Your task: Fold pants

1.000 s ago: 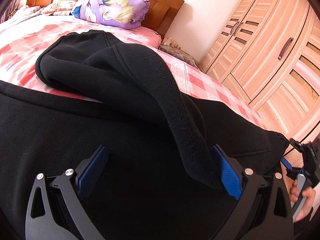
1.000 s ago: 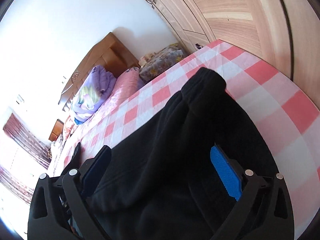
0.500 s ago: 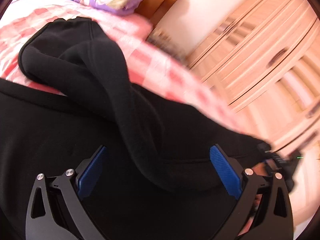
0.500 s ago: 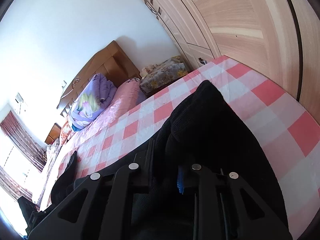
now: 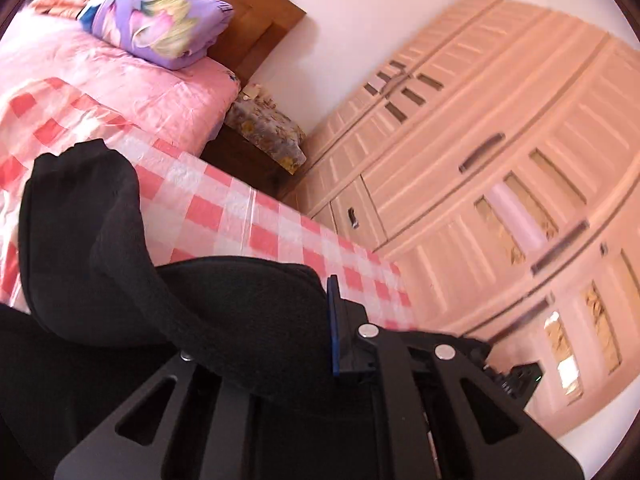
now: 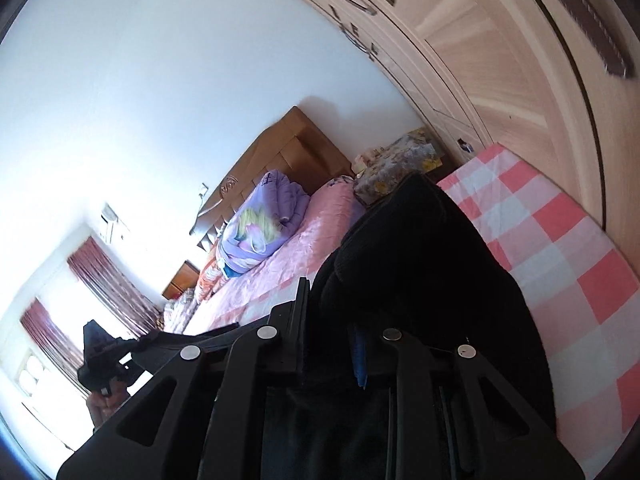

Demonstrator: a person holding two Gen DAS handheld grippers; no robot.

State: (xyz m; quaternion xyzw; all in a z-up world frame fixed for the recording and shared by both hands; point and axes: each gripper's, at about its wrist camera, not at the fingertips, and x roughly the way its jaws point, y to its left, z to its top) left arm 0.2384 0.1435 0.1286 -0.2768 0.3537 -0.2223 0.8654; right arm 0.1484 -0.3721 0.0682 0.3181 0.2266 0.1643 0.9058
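Black pants lie bunched on a bed with a pink-and-white checked sheet. My left gripper is shut on a thick fold of the black cloth; the blue pad of one of its fingers presses the fold, and the other finger is buried under fabric. In the right wrist view the pants rise in a dark ridge from between the jaws. My right gripper is shut on them, with only a sliver of blue pad showing. The rest of the garment is hidden below both grippers.
A tall wooden wardrobe stands close beside the bed. A nightstand with a floral cover sits by the wooden headboard. A folded purple quilt lies at the head of the bed. The other gripper and a hand appear far left.
My right gripper shut on the pants first, then my left gripper shut on a fold. Both views have swung up and tilted, and the cloth now rises from the bed.
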